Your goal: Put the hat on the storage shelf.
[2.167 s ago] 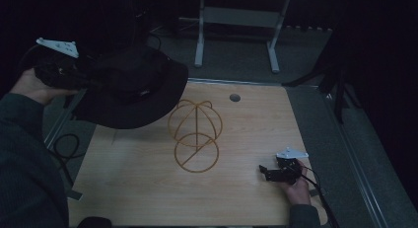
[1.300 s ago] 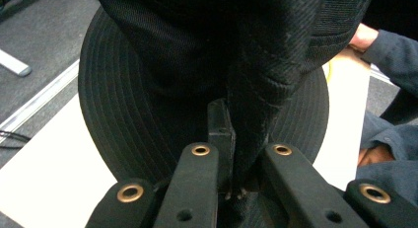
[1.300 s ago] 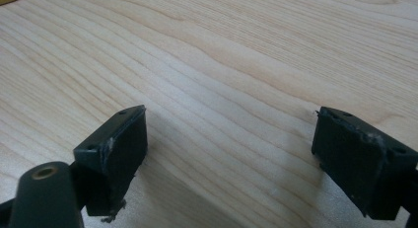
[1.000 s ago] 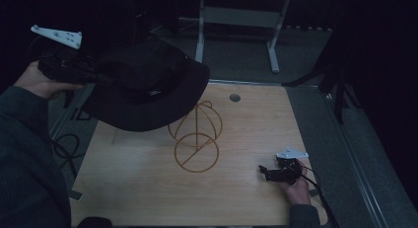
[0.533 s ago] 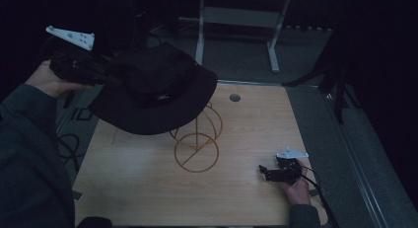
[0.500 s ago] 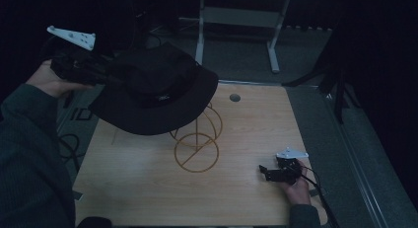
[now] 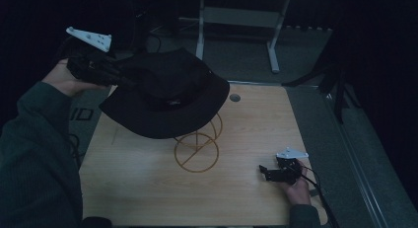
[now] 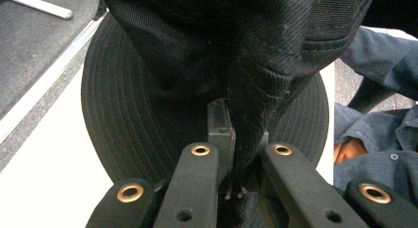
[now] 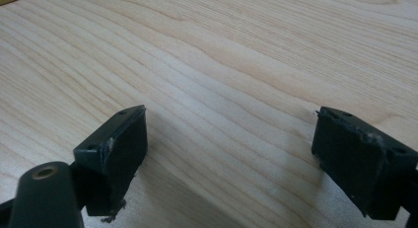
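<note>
A black wide-brimmed hat point(image 7: 167, 97) hangs in the air over the table's back left, partly above a gold wire hat stand point(image 7: 197, 146) that stands mid-table. My left gripper point(image 7: 116, 77) is shut on the hat's brim at its left side; in the left gripper view the jaws pinch a fold of the black fabric point(image 8: 244, 134). My right gripper point(image 7: 263, 172) rests low on the wooden table point(image 7: 256, 124) at the front right, its jaws wide open with bare wood between the pads point(image 9: 116, 139).
A small round grey grommet point(image 7: 235, 97) is set in the table's back edge. A metal frame with legs point(image 7: 236, 25) stands on the floor behind the table. The person's sleeve point(image 7: 34, 154) fills the lower left.
The left gripper has carried the hat to the right, and it now covers more of the wire stand. The right gripper has stayed where it was.
</note>
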Action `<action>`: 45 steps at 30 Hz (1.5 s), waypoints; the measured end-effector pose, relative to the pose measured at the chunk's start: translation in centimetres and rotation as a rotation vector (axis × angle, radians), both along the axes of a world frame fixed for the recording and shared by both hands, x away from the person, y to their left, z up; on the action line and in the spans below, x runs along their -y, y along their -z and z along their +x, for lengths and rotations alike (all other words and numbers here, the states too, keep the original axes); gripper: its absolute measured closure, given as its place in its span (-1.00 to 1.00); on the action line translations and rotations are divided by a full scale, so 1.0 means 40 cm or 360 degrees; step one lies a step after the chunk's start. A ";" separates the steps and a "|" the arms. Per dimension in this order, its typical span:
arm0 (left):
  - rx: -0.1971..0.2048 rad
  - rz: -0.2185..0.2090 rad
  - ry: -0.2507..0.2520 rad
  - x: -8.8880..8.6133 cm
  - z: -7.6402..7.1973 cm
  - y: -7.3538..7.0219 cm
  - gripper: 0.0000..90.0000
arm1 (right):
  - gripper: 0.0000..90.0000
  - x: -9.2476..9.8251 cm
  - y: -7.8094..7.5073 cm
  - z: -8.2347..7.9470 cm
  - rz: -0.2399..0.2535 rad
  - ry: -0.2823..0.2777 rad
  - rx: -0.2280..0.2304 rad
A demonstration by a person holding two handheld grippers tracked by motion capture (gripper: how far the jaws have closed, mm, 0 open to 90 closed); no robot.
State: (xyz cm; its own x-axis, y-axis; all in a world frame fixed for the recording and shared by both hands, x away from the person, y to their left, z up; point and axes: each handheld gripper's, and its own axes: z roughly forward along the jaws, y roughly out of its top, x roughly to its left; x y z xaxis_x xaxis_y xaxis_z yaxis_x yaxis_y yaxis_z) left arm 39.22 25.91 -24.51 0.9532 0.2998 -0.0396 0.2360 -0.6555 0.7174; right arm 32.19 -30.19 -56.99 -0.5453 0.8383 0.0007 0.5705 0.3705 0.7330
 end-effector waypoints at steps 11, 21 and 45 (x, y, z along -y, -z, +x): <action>-0.0023 0.0044 0.0043 0.047 0.014 0.018 0.96 | -0.70 0.000 0.000 0.000 -0.0001 0.0000 0.0000; -0.0043 0.0117 0.0054 0.100 0.032 0.055 0.95 | -0.70 0.000 0.001 0.000 0.0002 0.0000 0.0002; -0.0030 0.0367 0.0028 0.213 0.049 0.170 0.67 | -0.70 -0.001 0.001 0.000 0.0004 0.0002 0.0002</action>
